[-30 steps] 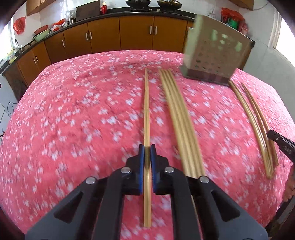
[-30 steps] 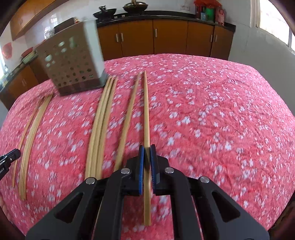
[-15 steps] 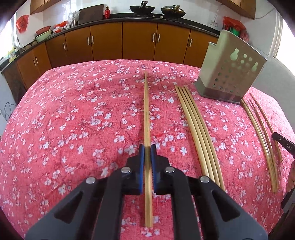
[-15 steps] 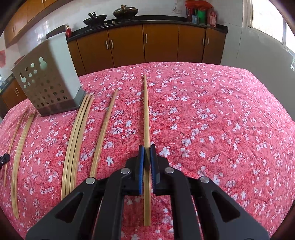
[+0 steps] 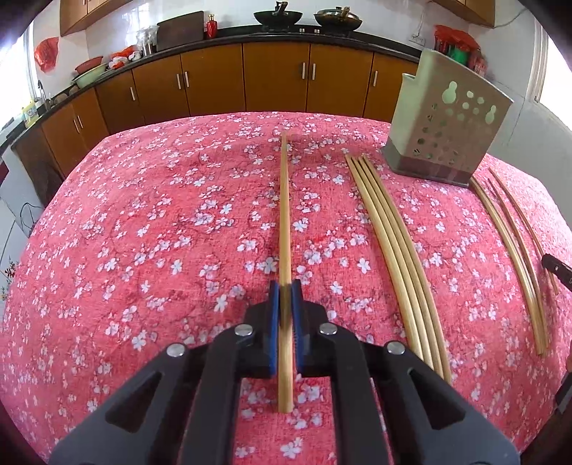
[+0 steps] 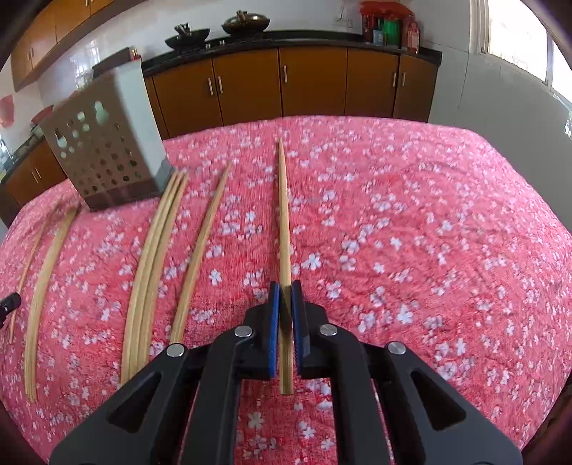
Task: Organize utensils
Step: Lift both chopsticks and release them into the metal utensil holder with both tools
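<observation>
Pink cloth printed with white blossoms is spread over the whole work surface. Brown wooden cabinets under a dark countertop are seen along the far wall, with two woks on the counter and white tiles behind. Daylight is admitted by a window at the right.

The left gripper is clamped on one bamboo chopstick, which is pinched between the blue pads and pointed toward the far edge. The right gripper is likewise closed on a second chopstick.

A perforated utensil holder is stood upright on the cloth, far right in the left view. Near its base, a bundle of loose chopsticks is laid flat on the cloth; a smaller group is laid further right.
</observation>
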Action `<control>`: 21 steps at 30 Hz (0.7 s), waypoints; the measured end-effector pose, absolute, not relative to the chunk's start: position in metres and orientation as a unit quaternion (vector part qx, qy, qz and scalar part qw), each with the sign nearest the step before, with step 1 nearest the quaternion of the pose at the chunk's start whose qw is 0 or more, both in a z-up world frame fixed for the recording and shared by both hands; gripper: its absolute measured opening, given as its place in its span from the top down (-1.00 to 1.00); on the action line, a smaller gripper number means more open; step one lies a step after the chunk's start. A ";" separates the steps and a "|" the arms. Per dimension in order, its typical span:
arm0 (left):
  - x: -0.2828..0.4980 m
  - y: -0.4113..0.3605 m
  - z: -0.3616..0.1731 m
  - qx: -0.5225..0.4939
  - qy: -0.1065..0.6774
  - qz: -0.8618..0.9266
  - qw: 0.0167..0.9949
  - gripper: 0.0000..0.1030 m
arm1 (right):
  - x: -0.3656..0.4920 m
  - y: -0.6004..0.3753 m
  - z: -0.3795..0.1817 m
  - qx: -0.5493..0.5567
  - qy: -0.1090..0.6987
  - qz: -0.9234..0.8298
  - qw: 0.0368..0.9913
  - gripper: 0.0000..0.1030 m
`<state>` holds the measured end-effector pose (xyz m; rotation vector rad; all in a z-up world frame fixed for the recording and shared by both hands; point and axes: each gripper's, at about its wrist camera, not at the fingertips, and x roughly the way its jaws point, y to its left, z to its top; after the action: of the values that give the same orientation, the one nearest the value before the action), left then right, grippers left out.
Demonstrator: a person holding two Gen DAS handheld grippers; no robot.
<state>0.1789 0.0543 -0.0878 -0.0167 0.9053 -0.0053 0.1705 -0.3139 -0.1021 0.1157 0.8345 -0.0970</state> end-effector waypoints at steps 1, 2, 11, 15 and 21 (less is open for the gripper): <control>0.177 0.055 -0.084 -0.008 0.433 -0.003 0.901 0.83 | 0.168 -0.315 -0.095 0.057 0.394 -0.047 0.916 0.85; 0.175 0.057 -0.075 -0.007 0.424 -0.003 0.906 0.83 | 0.166 -0.316 -0.087 0.057 0.382 -0.047 0.921 0.85; 0.165 0.069 0.022 -0.027 0.314 -0.004 0.949 0.84 | 0.152 -0.321 0.001 0.060 0.261 -0.049 0.962 0.85; 0.171 0.071 0.047 -0.028 0.288 0.003 0.957 0.85 | 0.154 -0.320 0.019 0.059 0.237 -0.049 0.969 0.85; 0.183 0.071 0.086 -0.042 0.258 0.005 0.965 0.85 | 0.165 -0.319 0.054 0.065 0.206 -0.039 0.976 0.86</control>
<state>0.1832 0.0714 0.0864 -0.0853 0.5212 0.0109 0.1653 -0.3190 0.0539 0.1314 0.4149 -0.0794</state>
